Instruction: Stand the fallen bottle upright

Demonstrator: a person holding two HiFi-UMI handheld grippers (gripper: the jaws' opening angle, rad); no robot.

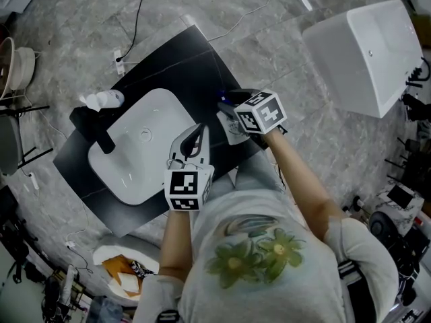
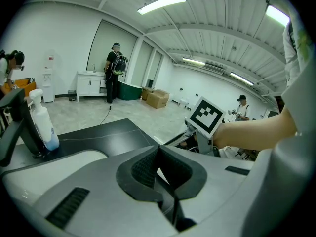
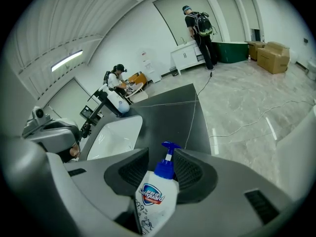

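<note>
My right gripper (image 1: 229, 111) is shut on a white soap bottle (image 1: 233, 125) with a blue pump, held over the near right corner of the black counter (image 1: 182, 56). In the right gripper view the soap bottle (image 3: 155, 197) lies along the jaws of the right gripper (image 3: 162, 164), pump pointing away. The left gripper (image 1: 195, 136) hovers shut and empty at the white sink's (image 1: 161, 99) near rim. In its own view the left gripper (image 2: 158, 154) has its pads together.
A second white bottle (image 1: 104, 99) stands by the black faucet (image 1: 97, 130) at the counter's far left. A large white tub (image 1: 367, 52) sits on the floor to the right. Cables and a power strip (image 1: 120, 62) lie beyond the counter. People stand far off.
</note>
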